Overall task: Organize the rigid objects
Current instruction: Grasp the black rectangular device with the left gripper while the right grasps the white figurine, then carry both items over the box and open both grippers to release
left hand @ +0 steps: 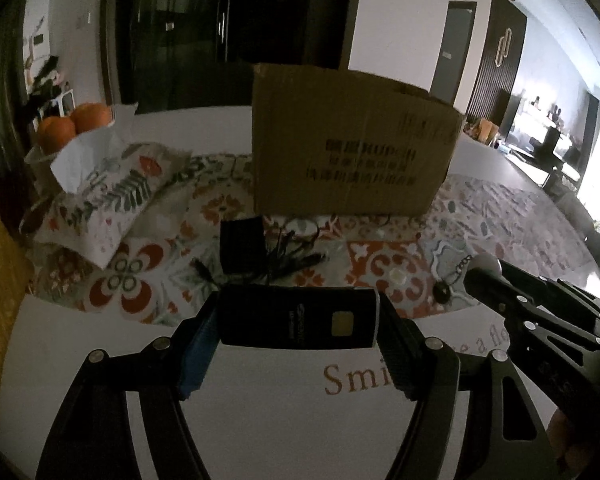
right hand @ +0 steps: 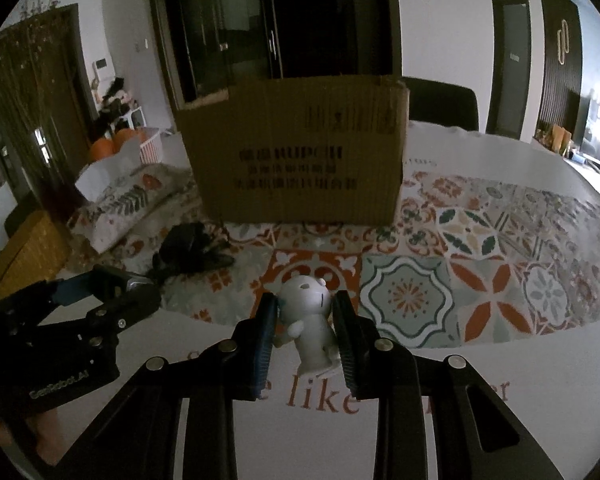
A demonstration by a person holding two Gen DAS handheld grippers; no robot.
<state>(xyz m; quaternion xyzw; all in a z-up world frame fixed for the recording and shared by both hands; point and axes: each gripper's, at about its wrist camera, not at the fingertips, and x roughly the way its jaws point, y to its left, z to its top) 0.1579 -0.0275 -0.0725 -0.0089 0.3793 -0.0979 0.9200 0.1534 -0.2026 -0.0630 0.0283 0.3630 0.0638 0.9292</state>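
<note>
Left wrist view. Left gripper (left hand: 298, 322): fingers closed onto a flat black case (left hand: 298, 322), held clear of the table (left hand: 260, 420). Case's long axis runs crosswise between the fingers, printed face toward the camera, a small gold patch right of centre. Cardboard box (left hand: 352, 144): upright on the patterned cloth (left hand: 480, 216) straight ahead, top open as far as can be seen; contents hidden. Remaining on the cloth: black adapter with tangled cable (left hand: 256, 250) just before the box; dark keyring with chain (left hand: 444, 290) to the right. Patterned cushion (left hand: 112, 196) and oranges (left hand: 74, 122) at far left.

Right wrist view. Right gripper (right hand: 306, 320): fingers closed on a small white figurine (right hand: 310, 320), gripped at its sides. Figurine's long axis points away from the camera, head toward the box (right hand: 296, 148), tilted slightly left. Left gripper visible at lower left.

Progress, as judged: two items in hand, neither boxed yet; at least adapter and keyring left.
</note>
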